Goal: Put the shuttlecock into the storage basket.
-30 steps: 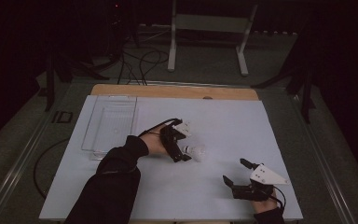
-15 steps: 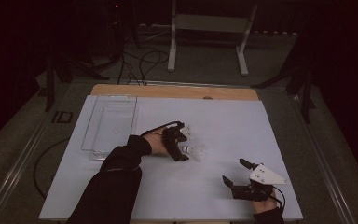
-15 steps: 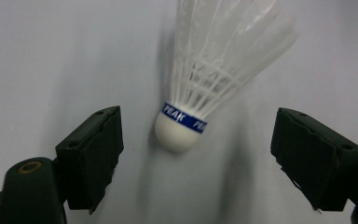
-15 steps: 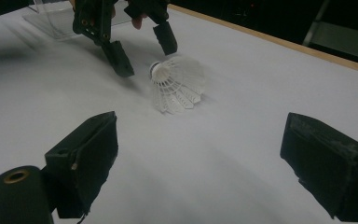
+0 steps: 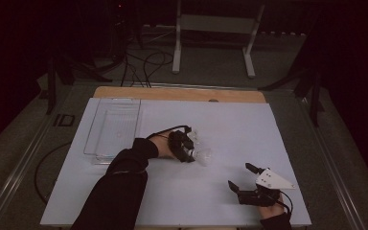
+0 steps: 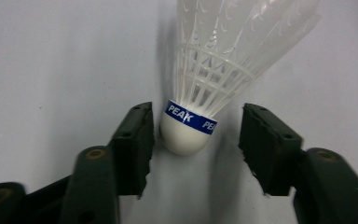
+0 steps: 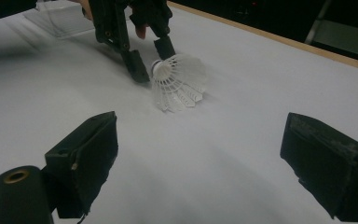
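The shuttlecock (image 6: 200, 93) lies on its side on the white table sheet (image 5: 268, 129), to the right of the clear plastic tray (image 5: 112, 127) and well apart from it, with its cork nose turned toward the left gripper (image 6: 193, 140) and its feather skirt fanning away. That lie explains the approach: the left gripper comes in low along the sheet so its two black jaws straddle the cork, the firm part, rather than the fragile skirt. Its jaws have just been closing, with the cork between them; one pad sits touching or just beside the cork by the blue PEAK band, while the other pad stands off with a clear gap, so nothing is gripped yet. The right gripper (image 7: 200, 158) rests near the shuttlecock on the side away from the tray, jaws spread wide and empty, apparently kept out of the way while facing the work.
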The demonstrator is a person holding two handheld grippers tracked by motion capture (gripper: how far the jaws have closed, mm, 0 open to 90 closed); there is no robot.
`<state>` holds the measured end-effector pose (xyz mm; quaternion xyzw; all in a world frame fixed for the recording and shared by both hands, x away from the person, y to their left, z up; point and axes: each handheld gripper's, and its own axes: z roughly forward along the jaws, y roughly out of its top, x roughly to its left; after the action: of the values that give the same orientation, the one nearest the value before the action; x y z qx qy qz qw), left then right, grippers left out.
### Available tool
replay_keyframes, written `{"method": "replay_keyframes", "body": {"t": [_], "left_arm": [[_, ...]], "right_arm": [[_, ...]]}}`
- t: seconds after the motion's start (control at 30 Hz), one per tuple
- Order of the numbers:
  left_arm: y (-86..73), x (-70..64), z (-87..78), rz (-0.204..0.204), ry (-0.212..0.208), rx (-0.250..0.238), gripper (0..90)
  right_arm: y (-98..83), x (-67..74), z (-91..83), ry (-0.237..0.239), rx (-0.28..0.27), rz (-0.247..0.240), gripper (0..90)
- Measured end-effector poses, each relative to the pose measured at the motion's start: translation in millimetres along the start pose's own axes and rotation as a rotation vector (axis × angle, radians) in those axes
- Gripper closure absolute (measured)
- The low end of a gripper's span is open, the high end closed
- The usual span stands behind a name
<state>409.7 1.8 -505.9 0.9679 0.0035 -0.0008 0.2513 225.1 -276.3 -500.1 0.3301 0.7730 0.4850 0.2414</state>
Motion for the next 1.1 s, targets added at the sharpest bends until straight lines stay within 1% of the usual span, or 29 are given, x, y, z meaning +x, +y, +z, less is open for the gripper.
{"method": "replay_keyframes", "body": {"t": [0.03, 0.1, 0.27, 0.3, 0.37, 0.43, 0.53, 0.57, 0.63, 0.7, 0.73, 0.77, 0.83, 0.9, 0.93, 1.03, 1.07, 1.1], "left_arm": [[0.4, -0.2, 0.3, 0.011, -0.002, -0.005, 50.6], [1.0, 1.0, 0.2, 0.003, -0.009, -0.003, 53.2], [0.9, 3.6, 0.0, 0.004, -0.015, 0.004, 62.7], [1.6, 3.2, 0.0, 0.013, -0.013, 0.008, 62.9], [2.7, 2.2, 0.1, 0.014, -0.005, 0.012, 63.8], [3.3, 1.7, -0.8, 0.017, -0.009, 0.009, 64.3], [4.7, 1.2, -3.9, 0.003, -0.009, 0.005, 64.6], [5.8, 1.4, -6.2, -0.013, -0.017, 0.006, 64.6], [7.2, -0.2, -9.2, -0.004, -0.008, 0.010, 64.8], [8.0, -1.3, -12.2, -0.002, -0.012, 0.009, 64.9], [8.2, -1.7, -13.3, -0.006, -0.014, 0.004, 64.9], [8.6, -2.4, -15.0, -0.011, -0.018, 0.007, 64.9], [9.0, -3.9, -17.8, -0.014, -0.015, 0.019, 65.0], [9.0, -5.3, -21.5, -0.026, -0.017, 0.017, 65.0], [9.0, -6.0, -23.1, -0.020, -0.013, 0.018, 65.0], [9.0, -7.3, -29.5, -0.031, -0.009, 0.015, 65.1], [8.9, -7.5, -30.8, -0.039, -0.015, 0.014, 65.1], [8.6, -8.3, -32.8, -0.038, -0.015, 0.010, 65.1]], "right_arm": [[0.0, 0.0, 0.0, 0.001, -0.001, 0.000, 11.3], [0.0, -0.1, -0.1, 0.000, 0.000, 0.000, 11.3], [-0.2, -0.2, -0.2, 0.001, 0.001, 0.004, 11.3], [-0.2, -0.2, -0.1, 0.001, 0.002, 0.004, 11.3], [-0.2, -0.2, 0.2, 0.002, 0.003, 0.002, 11.3], [-0.1, -0.2, -0.1, 0.000, 0.002, 0.001, 11.3], [-0.2, -0.4, -0.4, -0.001, 0.002, 0.003, 11.3], [-0.2, -0.4, -0.4, -0.001, 0.003, 0.003, 11.3], [-0.1, -0.4, -0.5, -0.001, 0.001, 0.004, 11.3], [-0.1, -0.4, -0.3, -0.002, 0.003, 0.003, 11.3], [-0.1, -0.4, -0.3, -0.001, 0.002, 0.003, 11.3], [0.0, -0.3, -0.4, -0.002, 0.002, 0.003, 11.3], [0.3, -0.3, -0.6, -0.003, 0.000, 0.002, 11.3], [0.2, -0.5, -0.8, -0.004, -0.001, 0.002, 11.3], [0.1, -0.6, -0.8, -0.004, -0.001, 0.004, 11.3], [0.0, -0.6, -0.4, -0.005, 0.003, 0.005, 11.3], [0.0, -0.5, -0.3, -0.005, 0.003, 0.004, 11.3], [0.2, -0.4, -0.3, -0.005, 0.003, 0.002, 11.3]]}}
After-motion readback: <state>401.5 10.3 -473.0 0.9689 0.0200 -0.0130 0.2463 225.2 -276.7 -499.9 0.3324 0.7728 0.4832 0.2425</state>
